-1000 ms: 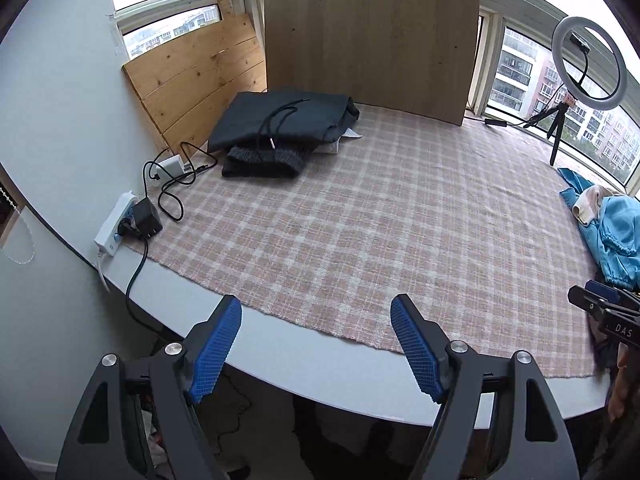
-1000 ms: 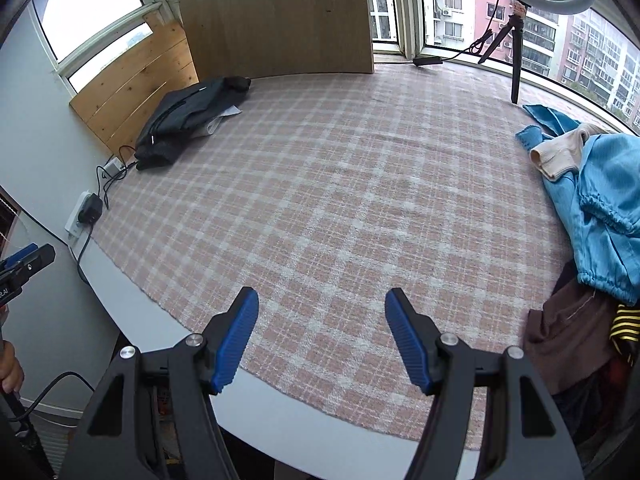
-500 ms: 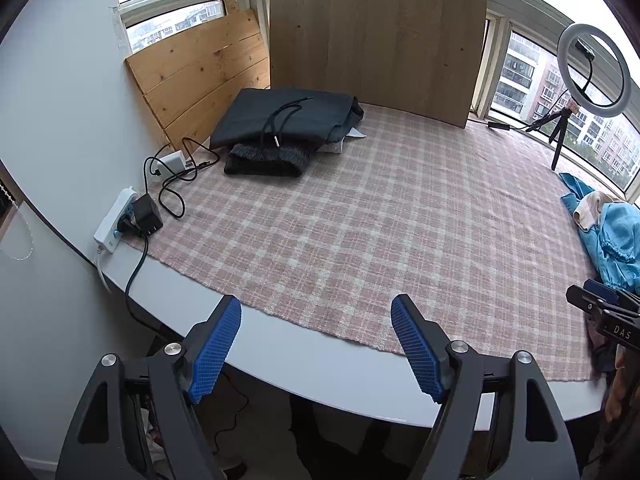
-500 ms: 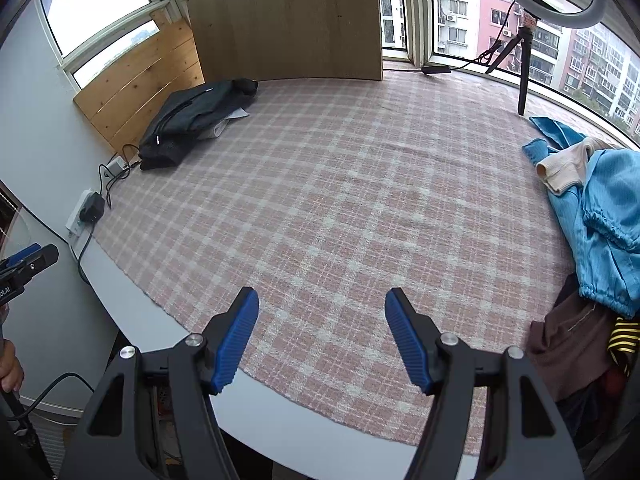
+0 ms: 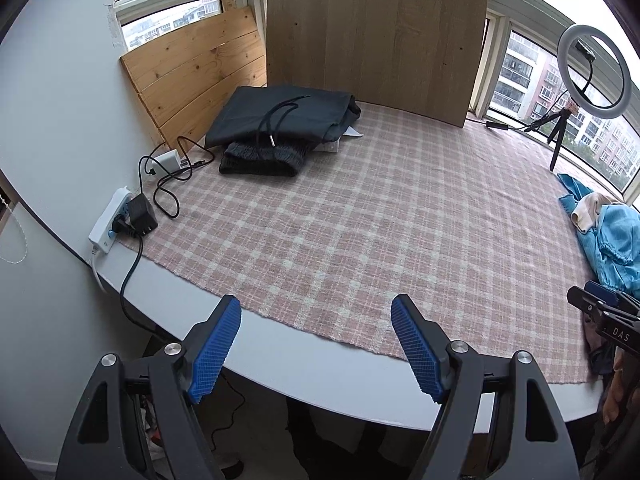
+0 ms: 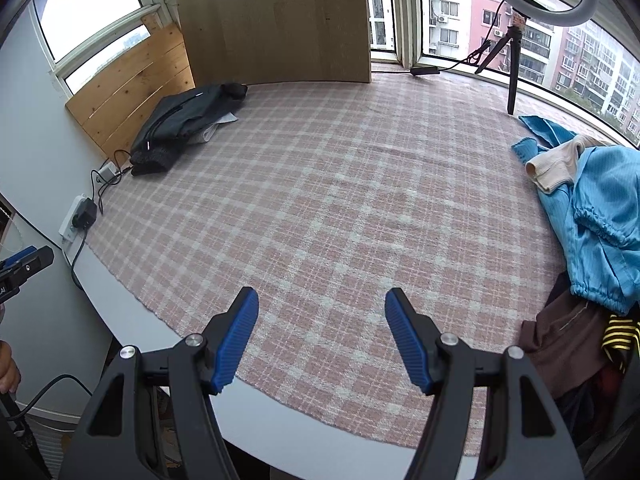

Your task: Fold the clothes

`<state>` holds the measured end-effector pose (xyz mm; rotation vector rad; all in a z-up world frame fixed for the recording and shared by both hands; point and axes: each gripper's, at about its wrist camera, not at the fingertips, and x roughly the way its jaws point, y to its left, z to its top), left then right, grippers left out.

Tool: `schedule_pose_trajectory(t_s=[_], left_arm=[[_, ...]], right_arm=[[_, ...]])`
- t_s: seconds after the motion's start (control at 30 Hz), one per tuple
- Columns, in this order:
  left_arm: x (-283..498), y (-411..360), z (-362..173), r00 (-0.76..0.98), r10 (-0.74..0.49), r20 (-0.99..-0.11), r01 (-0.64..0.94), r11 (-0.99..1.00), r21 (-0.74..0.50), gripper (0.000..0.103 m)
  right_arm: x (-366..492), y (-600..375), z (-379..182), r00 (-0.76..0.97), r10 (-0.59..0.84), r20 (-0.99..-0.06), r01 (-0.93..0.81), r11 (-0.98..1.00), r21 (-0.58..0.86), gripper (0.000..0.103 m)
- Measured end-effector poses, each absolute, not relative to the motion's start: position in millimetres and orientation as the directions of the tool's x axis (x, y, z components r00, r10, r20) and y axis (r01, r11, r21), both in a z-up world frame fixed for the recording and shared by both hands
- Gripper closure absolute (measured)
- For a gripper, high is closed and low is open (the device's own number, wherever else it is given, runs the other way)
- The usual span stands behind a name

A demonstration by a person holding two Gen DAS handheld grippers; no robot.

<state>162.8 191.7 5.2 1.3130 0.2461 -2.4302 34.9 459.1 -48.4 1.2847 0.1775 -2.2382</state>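
A pink plaid cloth (image 5: 360,216) (image 6: 328,208) covers the table. Folded dark clothes (image 5: 280,128) (image 6: 184,124) are stacked at its far left corner. An unfolded heap lies at the right edge: a bright blue garment (image 6: 596,208) (image 5: 612,240), a cream piece (image 6: 556,164), a brown one (image 6: 560,332) and a yellow-black striped one (image 6: 620,332). My left gripper (image 5: 316,316) hangs open over the near table edge, nothing between its blue pads. My right gripper (image 6: 322,308) is open above the cloth's near part, also empty, left of the heap.
A power strip (image 5: 108,224) with a black adapter and cables sits at the table's left edge beside a white charger (image 5: 168,160). Wooden boards (image 5: 372,36) lean against the windows at the back. A ring light on a tripod (image 5: 592,68) stands at the far right.
Both views have tilted slightly, so the table sits a little lower in the frames. Neither gripper has changed its opening, and the clothes lie as before.
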Motion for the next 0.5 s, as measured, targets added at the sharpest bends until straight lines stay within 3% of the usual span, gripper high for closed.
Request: schedule_pose_trajectory(t_s=[0.23,0.5], left_arm=[[163,189,5,-0.507,-0.199,-0.839,0.396,-0.918,-0.022,0.027],[165,194,10,-0.524,-0.208,-0.826,0.375,-0.927,-0.005,0.021]], right_arm=[[41,461,-31,-0.52,-0.307,-0.798,0.471,-0.882,0.032,0.038],[41,458,-30,-0.515,-0.308,-0.8,0.472,-0.881,0.035,0.038]])
